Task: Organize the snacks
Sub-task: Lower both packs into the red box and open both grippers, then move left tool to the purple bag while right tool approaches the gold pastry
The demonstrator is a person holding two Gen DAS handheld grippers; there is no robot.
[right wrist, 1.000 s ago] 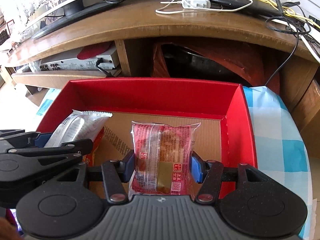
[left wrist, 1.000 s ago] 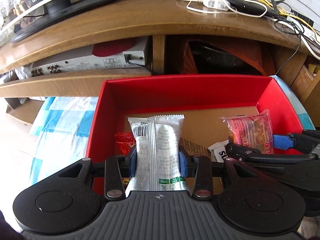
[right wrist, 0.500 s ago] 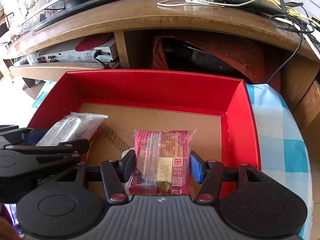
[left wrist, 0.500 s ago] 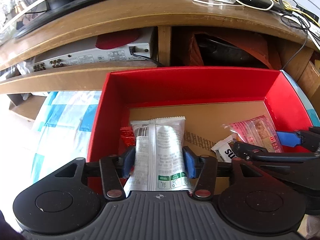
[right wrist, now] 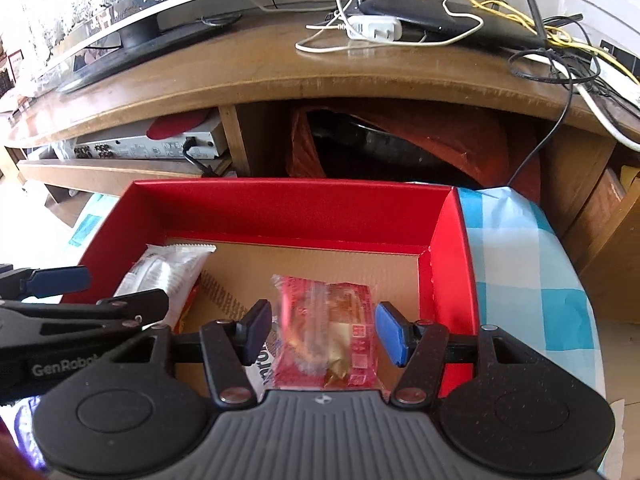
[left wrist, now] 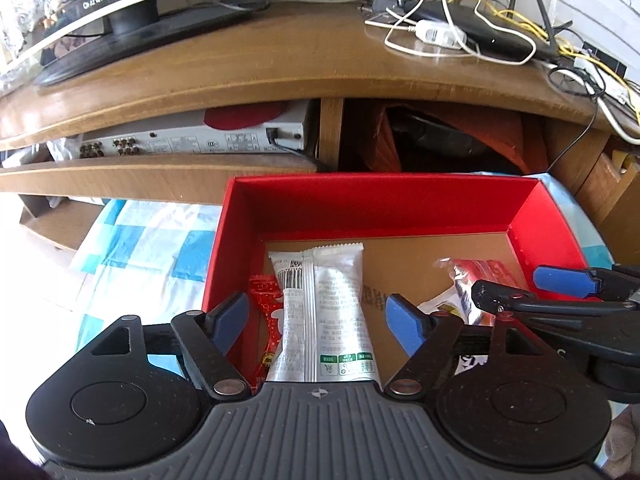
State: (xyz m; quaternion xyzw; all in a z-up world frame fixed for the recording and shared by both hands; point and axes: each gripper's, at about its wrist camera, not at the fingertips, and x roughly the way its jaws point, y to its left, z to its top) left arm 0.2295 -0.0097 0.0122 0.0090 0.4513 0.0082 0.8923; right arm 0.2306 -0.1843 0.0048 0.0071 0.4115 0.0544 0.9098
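Red box [right wrist: 288, 208] on blue-checked cloth [right wrist: 520, 264].

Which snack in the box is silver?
The long packet between the left gripper's opening jaws. It is shiny silver-white with a barcode; the others in the red box are red or pink.

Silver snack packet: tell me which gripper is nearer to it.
Left. The left gripper straddles the silver snack packet, jaws opening; the right gripper sits off to its right around the red packet.

Both the left gripper [left wrist: 316, 320] and the right gripper [right wrist: 324, 328] have black linkage arms with silver rivets, blue-padded fingers [left wrist: 404, 326], round black side discs and a ribbed grey body.
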